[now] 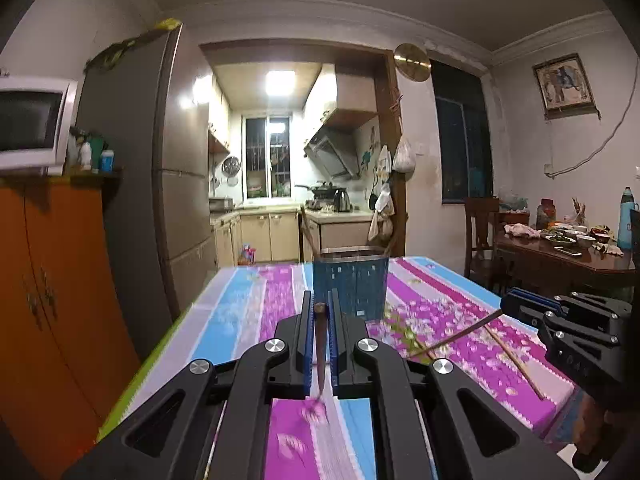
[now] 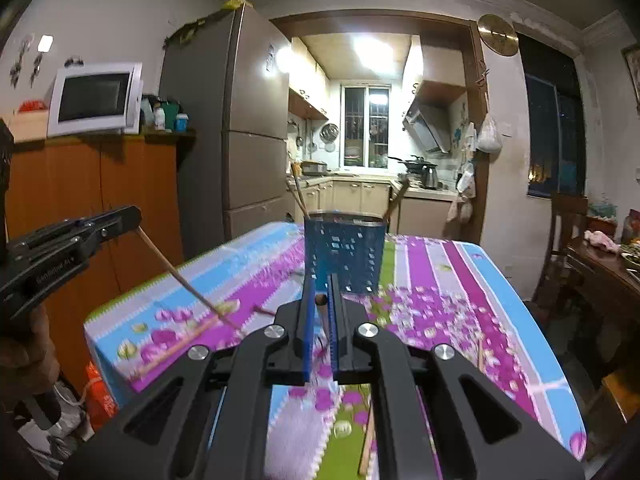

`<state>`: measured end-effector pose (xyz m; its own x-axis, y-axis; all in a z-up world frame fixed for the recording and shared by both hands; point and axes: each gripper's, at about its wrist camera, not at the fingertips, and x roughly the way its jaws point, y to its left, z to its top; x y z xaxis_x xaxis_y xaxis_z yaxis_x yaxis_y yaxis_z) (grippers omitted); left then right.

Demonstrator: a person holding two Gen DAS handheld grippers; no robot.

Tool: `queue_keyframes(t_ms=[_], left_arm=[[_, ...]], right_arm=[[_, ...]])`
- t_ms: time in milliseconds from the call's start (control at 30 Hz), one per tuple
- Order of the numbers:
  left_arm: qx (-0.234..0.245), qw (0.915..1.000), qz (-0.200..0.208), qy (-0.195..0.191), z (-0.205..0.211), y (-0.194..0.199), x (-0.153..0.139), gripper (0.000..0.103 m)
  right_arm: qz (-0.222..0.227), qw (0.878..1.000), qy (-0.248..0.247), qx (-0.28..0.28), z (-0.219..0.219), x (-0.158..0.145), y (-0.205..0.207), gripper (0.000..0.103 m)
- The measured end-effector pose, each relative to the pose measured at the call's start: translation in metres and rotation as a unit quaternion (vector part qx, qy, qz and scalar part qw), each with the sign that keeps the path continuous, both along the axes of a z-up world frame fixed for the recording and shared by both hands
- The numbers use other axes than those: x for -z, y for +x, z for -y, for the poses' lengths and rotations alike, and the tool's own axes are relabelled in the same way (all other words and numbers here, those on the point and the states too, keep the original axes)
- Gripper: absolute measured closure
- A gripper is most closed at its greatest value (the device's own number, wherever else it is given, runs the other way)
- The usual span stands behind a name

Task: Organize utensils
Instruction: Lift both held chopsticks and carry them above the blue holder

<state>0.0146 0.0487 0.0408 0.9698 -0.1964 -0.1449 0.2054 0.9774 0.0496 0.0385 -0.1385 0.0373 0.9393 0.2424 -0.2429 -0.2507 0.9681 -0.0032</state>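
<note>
Left gripper (image 1: 319,312): jaws nearly closed, narrow gap, clamped on a brown chopstick (image 1: 320,344) that runs between the blue pads (image 1: 307,340) with its butt end just showing at the fingertips. From the right wrist cam the same gripper (image 2: 132,216) sits at the left edge, and its chopstick (image 2: 188,280) slants down from the tip to the tablecloth, lower end touching or just above the cloth, can't tell which

Right gripper (image 2: 320,300): same state, jaws pinched down on a second chopstick (image 2: 320,301), butt end visible between the pads (image 2: 308,328), shaft hidden behind motion blur. In the left wrist cam this gripper (image 1: 506,304) comes in from the right, with its stick (image 1: 456,338) angling down-left to the cloth

Blue perforated utensil holder (image 1: 351,284) stands upright on the table, straight ahead of both grippers, just past the fingertips. It already has chopsticks in it (image 2: 298,194), leaning out left and right over the rim

Loose chopsticks on the striped floral tablecloth (image 1: 248,300): one lying flat near the right side (image 1: 516,360), another under the right gripper body near the table's near edge (image 2: 367,444)

Both views motion-blurred on the cloth
</note>
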Motion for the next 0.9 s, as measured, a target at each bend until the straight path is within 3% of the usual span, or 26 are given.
queue_keyframes(t_ms=[367,633,900], left_arm=[[0.030,0.9993,-0.010,-0.018,0.000,0.035,-0.039,0.095],[0.044,0.9983,-0.034,-0.017,-0.005,0.053,-0.049,0.095],[0.061,0.9955,-0.071,-0.011,-0.011,0.070,-0.064,0.095]], right_arm=[[-0.008,0.999,0.029,-0.033,0.010,-0.046,0.043,0.098],[-0.025,0.998,0.043,-0.039,0.014,-0.055,0.060,0.098],[-0.013,0.998,0.035,-0.041,0.013,-0.066,0.059,0.098]])
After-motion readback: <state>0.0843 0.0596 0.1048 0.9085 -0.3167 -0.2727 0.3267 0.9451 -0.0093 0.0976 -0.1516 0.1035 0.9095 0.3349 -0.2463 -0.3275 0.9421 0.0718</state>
